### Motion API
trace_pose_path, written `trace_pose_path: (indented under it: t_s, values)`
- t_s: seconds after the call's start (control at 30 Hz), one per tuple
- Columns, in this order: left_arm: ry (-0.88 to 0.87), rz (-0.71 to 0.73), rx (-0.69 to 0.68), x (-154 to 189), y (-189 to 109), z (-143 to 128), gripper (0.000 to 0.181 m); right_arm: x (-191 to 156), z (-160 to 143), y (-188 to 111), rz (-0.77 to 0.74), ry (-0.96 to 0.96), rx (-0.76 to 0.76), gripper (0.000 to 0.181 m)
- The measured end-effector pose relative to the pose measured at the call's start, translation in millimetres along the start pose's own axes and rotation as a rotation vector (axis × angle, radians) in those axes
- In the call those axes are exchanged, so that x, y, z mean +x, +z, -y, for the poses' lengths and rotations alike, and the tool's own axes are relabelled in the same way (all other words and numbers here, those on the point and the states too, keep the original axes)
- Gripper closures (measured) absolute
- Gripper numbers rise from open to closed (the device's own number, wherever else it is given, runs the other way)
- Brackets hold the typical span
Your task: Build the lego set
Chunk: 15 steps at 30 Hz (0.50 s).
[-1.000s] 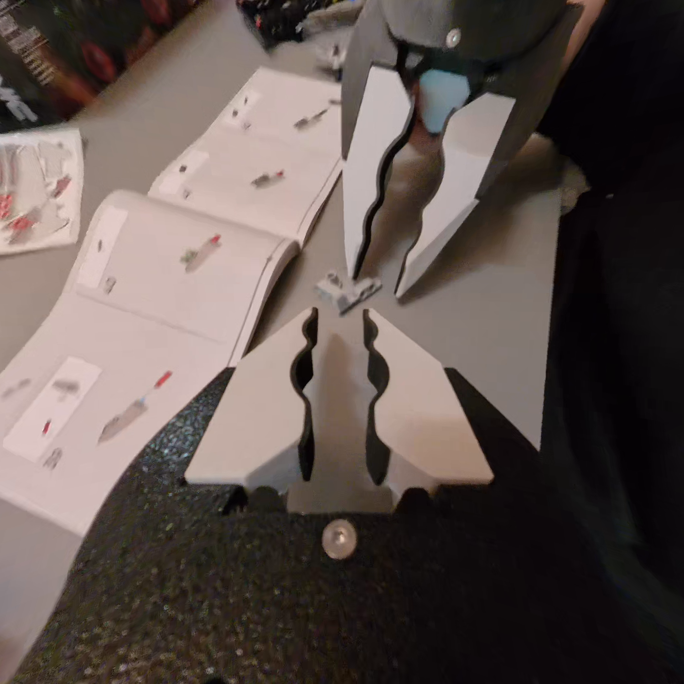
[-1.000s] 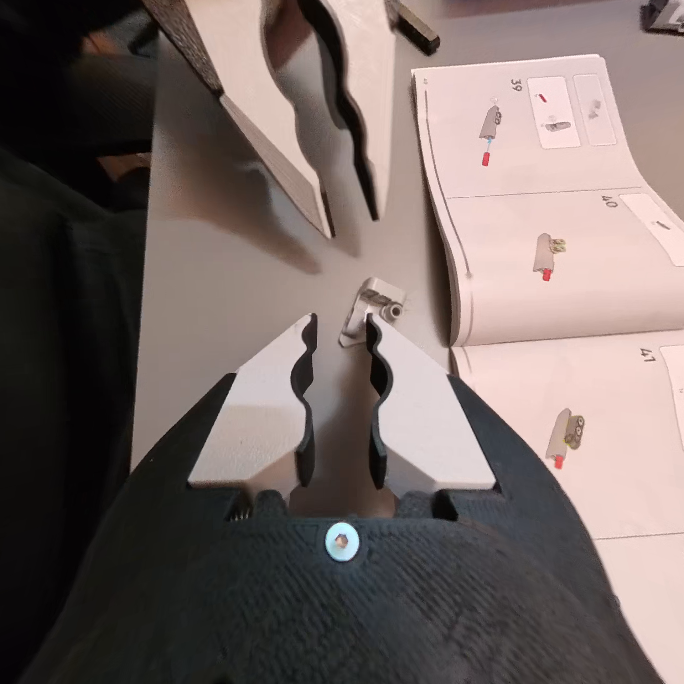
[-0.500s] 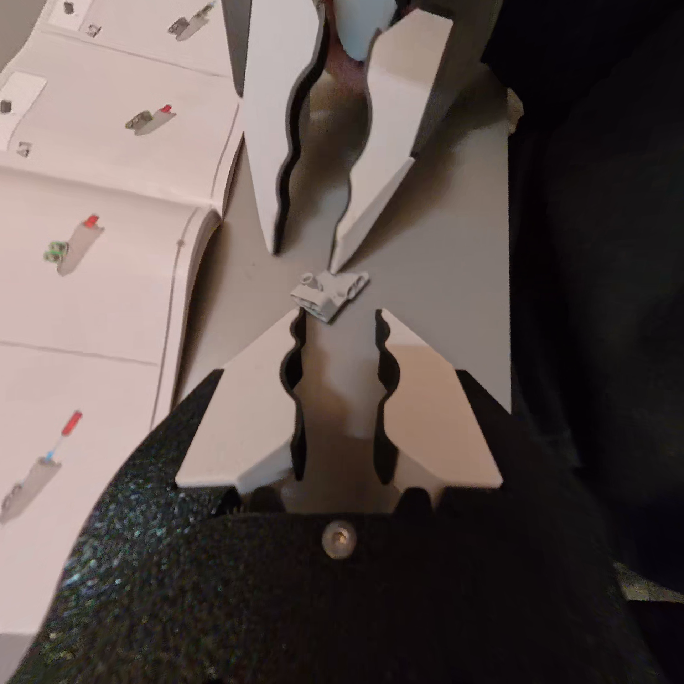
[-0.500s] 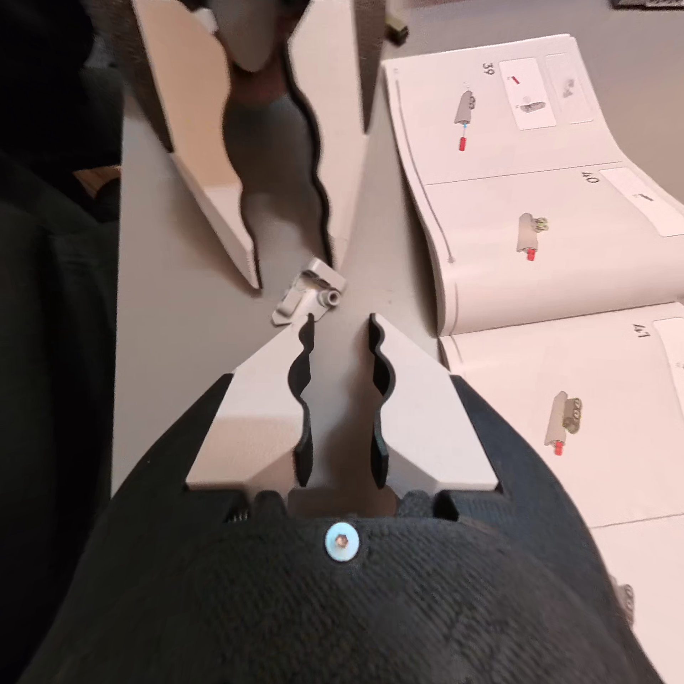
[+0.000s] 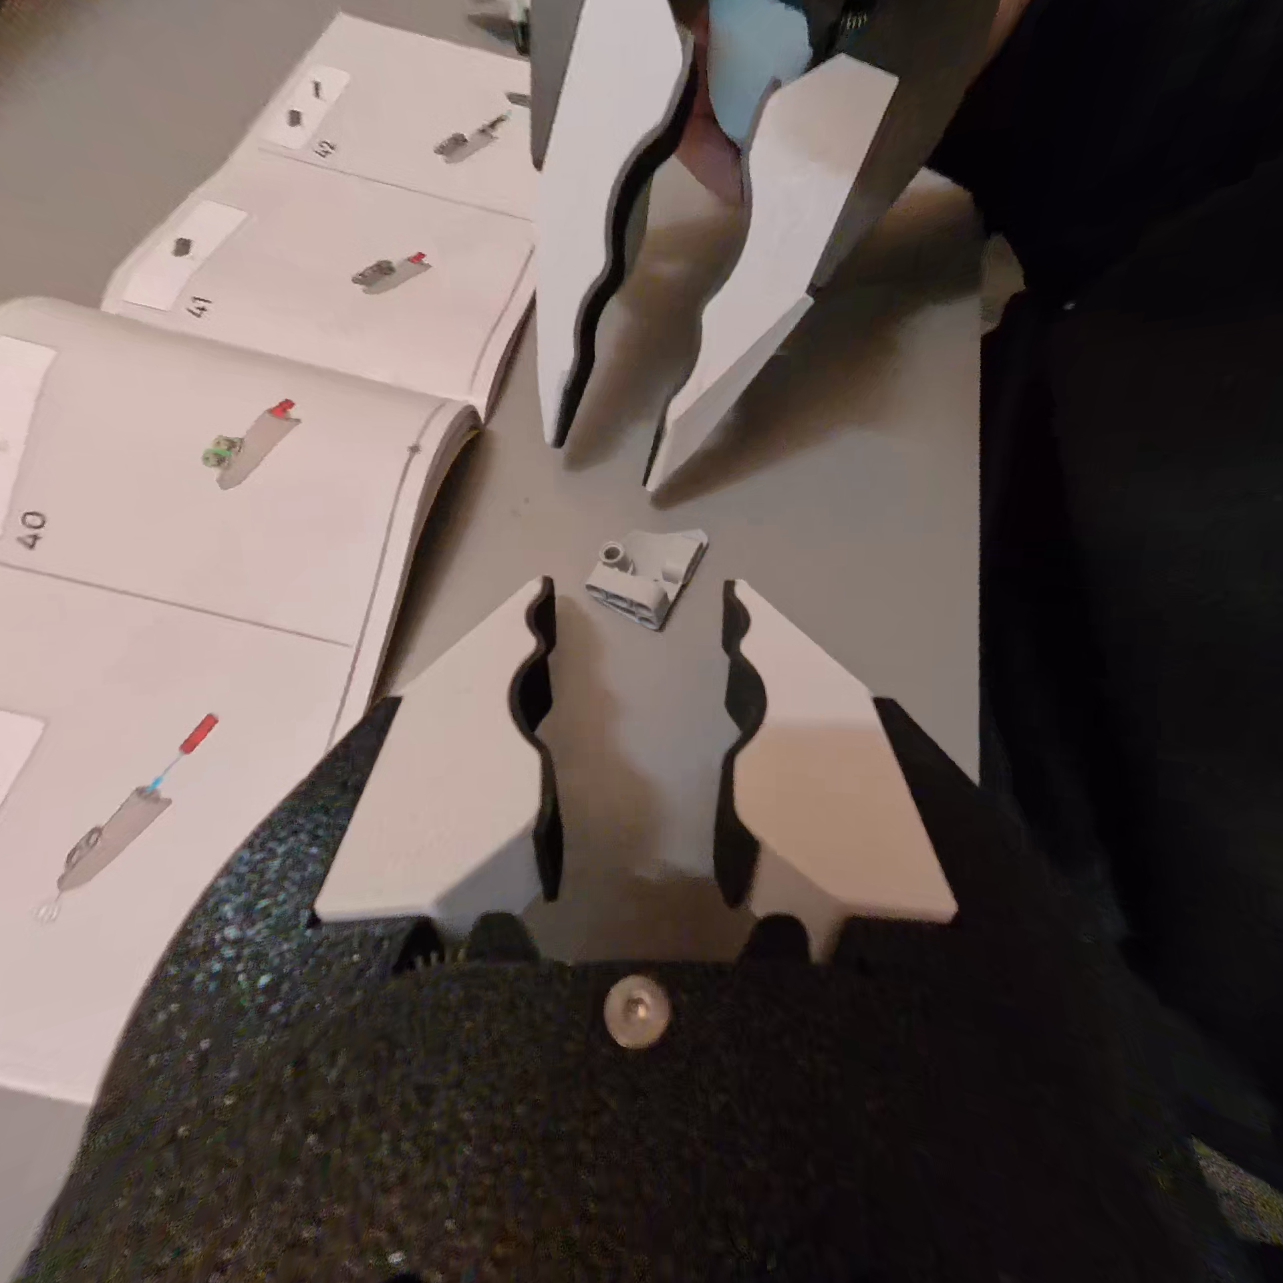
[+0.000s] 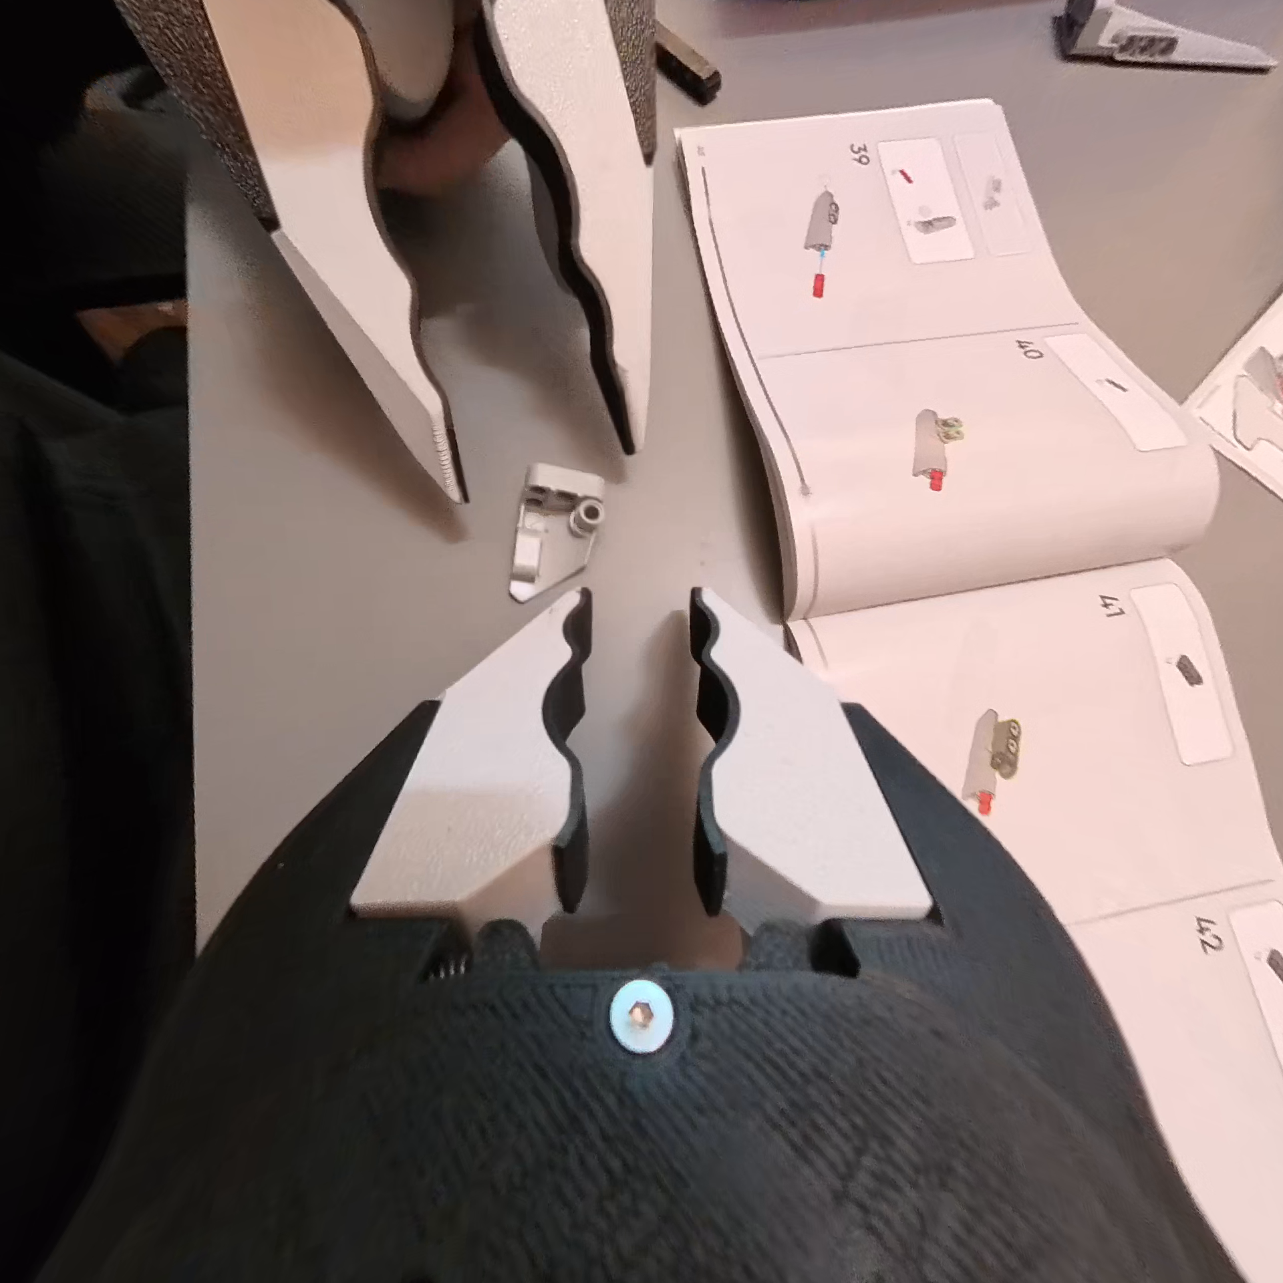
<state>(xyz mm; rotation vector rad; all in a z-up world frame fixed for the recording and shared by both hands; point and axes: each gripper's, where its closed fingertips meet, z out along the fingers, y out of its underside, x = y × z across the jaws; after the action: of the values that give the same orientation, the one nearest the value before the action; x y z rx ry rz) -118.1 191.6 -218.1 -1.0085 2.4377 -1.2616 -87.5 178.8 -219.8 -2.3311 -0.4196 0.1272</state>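
Note:
A small light-grey lego piece (image 5: pixel 647 577) lies flat on the grey table (image 5: pixel 868 555), between the two grippers. My left gripper (image 5: pixel 637 589) is open and empty, its tips on either side of the piece's near end. My right gripper (image 6: pixel 637 596) is open and empty, its tips just short of the piece (image 6: pixel 555 531), which lies slightly left of its gap. The right gripper also shows in the left wrist view (image 5: pixel 604 464), pointing toward me. The left gripper shows in the right wrist view (image 6: pixel 545 472).
An open instruction booklet (image 5: pixel 229 486) lies left of the piece, and in the right wrist view (image 6: pixel 972 416) to the right. The table's edge (image 5: pixel 980 486) runs close by, with dark clothing beyond. A dark built model part (image 6: pixel 1152 43) sits far back. One gripper's finger ends stand about 4 centimetres off the other's.
Both grippers have drawn slightly back from the lego piece and the left one has opened wider. The piece now lies free between the tips.

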Motion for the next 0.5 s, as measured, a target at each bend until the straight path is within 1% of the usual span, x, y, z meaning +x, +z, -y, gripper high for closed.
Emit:
trace_pose_path:
  t_s: [0.1, 0.17, 0.27, 0.3, 0.37, 0.43, 0.5]
  values:
    - [0.058, 0.032, -0.041, -5, 8, -1, 0.138, 2, -4, -3, -0.029, -0.004, -0.013, 0.155]
    - [0.095, 0.022, -0.084, -2, 13, -5, 0.149, 1, -2, -4, -0.038, -0.004, 0.007, 0.156]
    - [0.131, 0.093, -0.086, -5, 9, -7, 0.155, 5, -5, -4, -0.062, 0.007, 0.005, 0.157]
    - [0.125, 0.146, -0.087, -9, 5, -8, 0.155, 6, -6, -4, -0.071, 0.004, -0.003, 0.157]
    - [0.122, 0.334, -0.080, -27, -9, -12, 0.155, 8, -7, -4, -0.085, -0.006, -0.011, 0.157]
    - [0.122, 0.496, -0.061, -38, -27, -15, 0.154, 9, -3, -3, -0.097, -0.014, 0.003, 0.157]
    - [0.113, 0.611, -0.070, -42, -45, -24, 0.154, 10, 1, -1, -0.097, -0.016, 0.018, 0.158]
